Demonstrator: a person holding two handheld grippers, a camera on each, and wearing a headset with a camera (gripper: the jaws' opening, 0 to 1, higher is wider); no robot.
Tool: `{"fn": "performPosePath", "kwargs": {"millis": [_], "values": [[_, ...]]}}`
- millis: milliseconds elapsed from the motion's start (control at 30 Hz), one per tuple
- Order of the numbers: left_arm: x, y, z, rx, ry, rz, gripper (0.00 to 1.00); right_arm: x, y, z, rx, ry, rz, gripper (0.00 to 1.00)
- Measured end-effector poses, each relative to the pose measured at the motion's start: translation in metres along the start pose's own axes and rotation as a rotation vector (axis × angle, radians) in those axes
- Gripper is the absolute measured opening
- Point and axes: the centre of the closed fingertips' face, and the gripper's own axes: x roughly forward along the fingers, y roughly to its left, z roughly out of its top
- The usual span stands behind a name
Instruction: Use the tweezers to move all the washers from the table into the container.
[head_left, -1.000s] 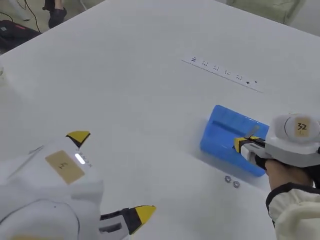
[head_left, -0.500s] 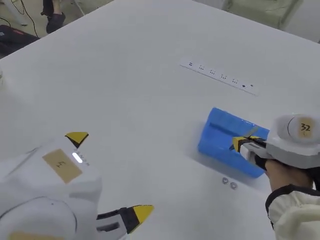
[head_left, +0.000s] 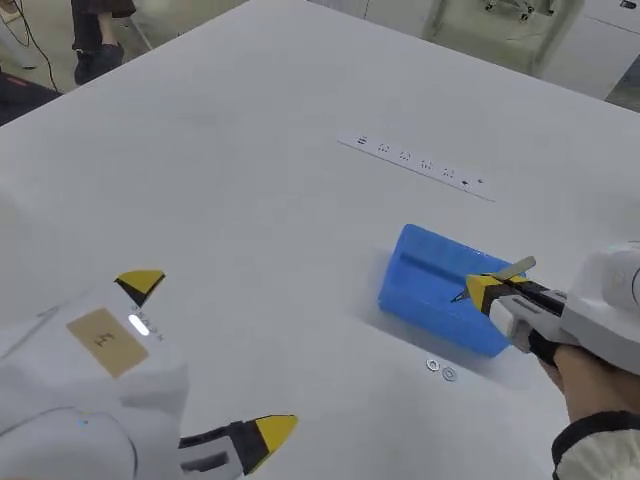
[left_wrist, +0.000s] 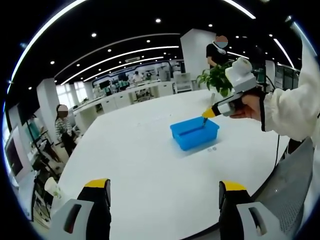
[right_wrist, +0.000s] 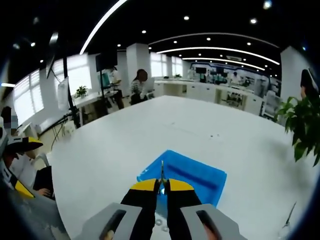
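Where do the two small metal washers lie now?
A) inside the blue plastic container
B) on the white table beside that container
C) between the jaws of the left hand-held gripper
B: the two small metal washers rest on the white table, just outside the blue plastic container.

The container (head_left: 440, 290) is a shallow blue rectangular tray, open at the top, standing on the right side of the white table (head_left: 250, 200). Two washers (head_left: 440, 370), small silver rings, lie flat on the table just beside the container's near wall, side by side and almost touching. The tweezers (right_wrist: 161, 174) are thin and metallic, clamped between the closed yellow-tipped jaws of the right gripper (right_wrist: 161, 186). Their points slant down over the container's near right part. Whether the points grip anything is too small to tell.
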Motion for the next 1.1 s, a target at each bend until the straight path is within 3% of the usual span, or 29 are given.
{"fn": "performPosePath", "kwargs": {"millis": [300, 533, 1100], "values": [[-0.001, 0.000, -0.001, 0.001, -0.003, -0.001, 0.91, -0.003, 0.009, -0.027, 0.032, 0.044, 0.011, 0.03], [-0.001, 0.001, -0.004, -0.005, 0.009, 0.003, 0.91, 0.009, 0.002, -0.049, 0.029, 0.088, 0.007, 0.03], [0.007, 0.002, -0.012, -0.017, 0.041, -0.003, 0.91, 0.025, -0.010, -0.074, 0.008, 0.153, -0.002, 0.03]]}}
